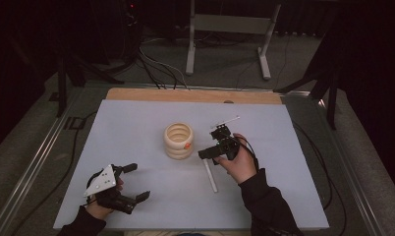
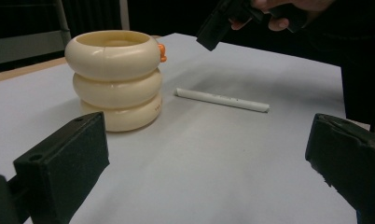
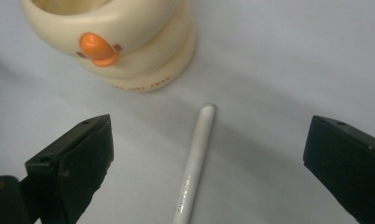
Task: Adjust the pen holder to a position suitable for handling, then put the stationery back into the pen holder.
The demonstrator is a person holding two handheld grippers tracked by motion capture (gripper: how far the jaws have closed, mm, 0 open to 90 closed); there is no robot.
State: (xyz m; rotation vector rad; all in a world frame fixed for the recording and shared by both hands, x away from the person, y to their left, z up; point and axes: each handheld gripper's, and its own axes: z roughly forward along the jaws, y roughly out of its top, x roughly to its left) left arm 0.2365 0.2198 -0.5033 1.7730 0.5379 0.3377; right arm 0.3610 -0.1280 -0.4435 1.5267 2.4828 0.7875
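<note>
- Left gripper (image 1: 136, 182) sits at the near left of the tabletop (image 1: 136, 123), held in a hand (image 1: 99, 204); its jaws are spread wide with nothing between them.
- Cup (image 1: 179, 140), cream and ribbed like stacked rings with an orange beak on its side, stands upright mid-tabletop.
- Pen (image 1: 211, 175), white, lies flat just right of the cup, not touching it.
- Right gripper (image 1: 211, 157) hovers over the pen's far end, jaws spread wide on either side of the pen (image 3: 194, 168) in the right gripper view, empty.
</note>
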